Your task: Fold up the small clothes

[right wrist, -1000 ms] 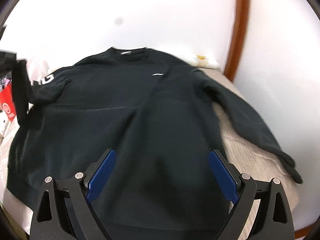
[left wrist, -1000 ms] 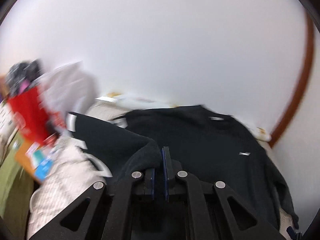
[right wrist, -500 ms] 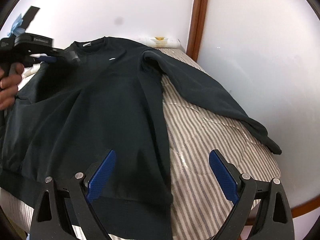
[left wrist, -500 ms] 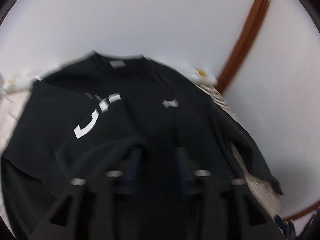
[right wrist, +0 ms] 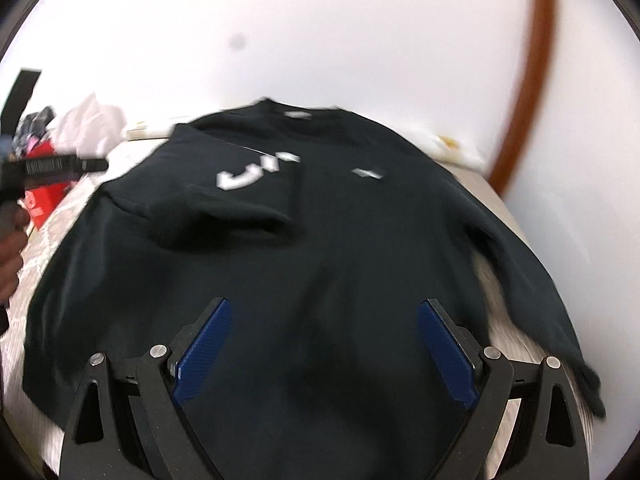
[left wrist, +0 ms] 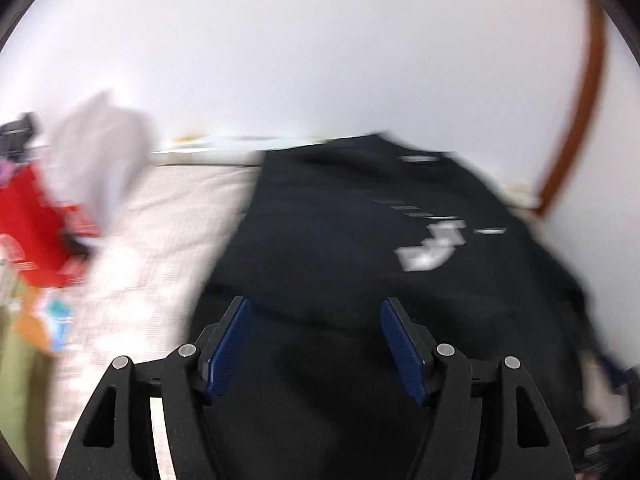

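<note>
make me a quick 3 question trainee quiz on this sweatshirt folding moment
1. True or false: the black sweatshirt has both sleeves folded across its chest.
2. Which sleeve lies across the chest? A) the lettered sleeve B) the plain sleeve
3. Fill in: the right gripper stands ____ above the sweatshirt, gripping nothing.

Key
1. False; only one is folded in, the other trails over the striped bedding.
2. A
3. open

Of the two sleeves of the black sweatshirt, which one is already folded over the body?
The sleeve with the white lettering, at picture left in the right wrist view, lies across the chest. The other sleeve lies stretched out onto the striped bedding.
</note>
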A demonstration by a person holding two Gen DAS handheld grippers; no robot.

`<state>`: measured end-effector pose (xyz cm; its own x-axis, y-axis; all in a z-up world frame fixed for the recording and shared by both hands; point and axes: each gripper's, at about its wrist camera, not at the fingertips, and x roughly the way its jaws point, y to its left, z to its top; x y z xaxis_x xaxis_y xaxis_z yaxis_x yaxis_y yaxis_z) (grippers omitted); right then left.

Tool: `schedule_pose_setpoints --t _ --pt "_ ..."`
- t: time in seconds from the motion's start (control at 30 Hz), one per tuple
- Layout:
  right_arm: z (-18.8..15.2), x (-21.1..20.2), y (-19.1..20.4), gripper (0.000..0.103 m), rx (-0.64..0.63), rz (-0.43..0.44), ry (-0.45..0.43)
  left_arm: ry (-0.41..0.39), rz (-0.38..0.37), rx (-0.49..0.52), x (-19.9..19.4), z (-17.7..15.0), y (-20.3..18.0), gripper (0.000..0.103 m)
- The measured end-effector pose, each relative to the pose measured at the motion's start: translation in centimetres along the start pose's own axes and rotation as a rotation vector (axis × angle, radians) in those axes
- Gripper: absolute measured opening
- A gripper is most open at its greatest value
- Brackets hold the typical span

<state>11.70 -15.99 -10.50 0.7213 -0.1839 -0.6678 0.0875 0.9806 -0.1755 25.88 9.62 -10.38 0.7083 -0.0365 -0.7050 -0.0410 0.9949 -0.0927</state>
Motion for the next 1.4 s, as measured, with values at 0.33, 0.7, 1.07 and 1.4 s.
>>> schedule_pose_setpoints --t 0.33,0.7,1.07,1.4 --pt "6.6 8.8 11.2 0.093 -0.188 0.115 0.028 0.105 0.169 -0.046 7.3 0.1 6.8 0.065" --pt "8.9 12.0 9.0 0.012 -0.135 0.188 0.005 0.094 0.1 -0.094 10.9 0.1 6.7 0.063" --pt "6.2 9.7 -13.1 0.032 0.369 -0.109 0.047 0.09 0.076 -0.122 10.9 -0.2 7.1 0.065" --pt "5.9 10.7 -10.4 0.07 0.231 -0.111 0.025 0.086 0.067 -0.125 10.8 -0.2 7.2 0.065"
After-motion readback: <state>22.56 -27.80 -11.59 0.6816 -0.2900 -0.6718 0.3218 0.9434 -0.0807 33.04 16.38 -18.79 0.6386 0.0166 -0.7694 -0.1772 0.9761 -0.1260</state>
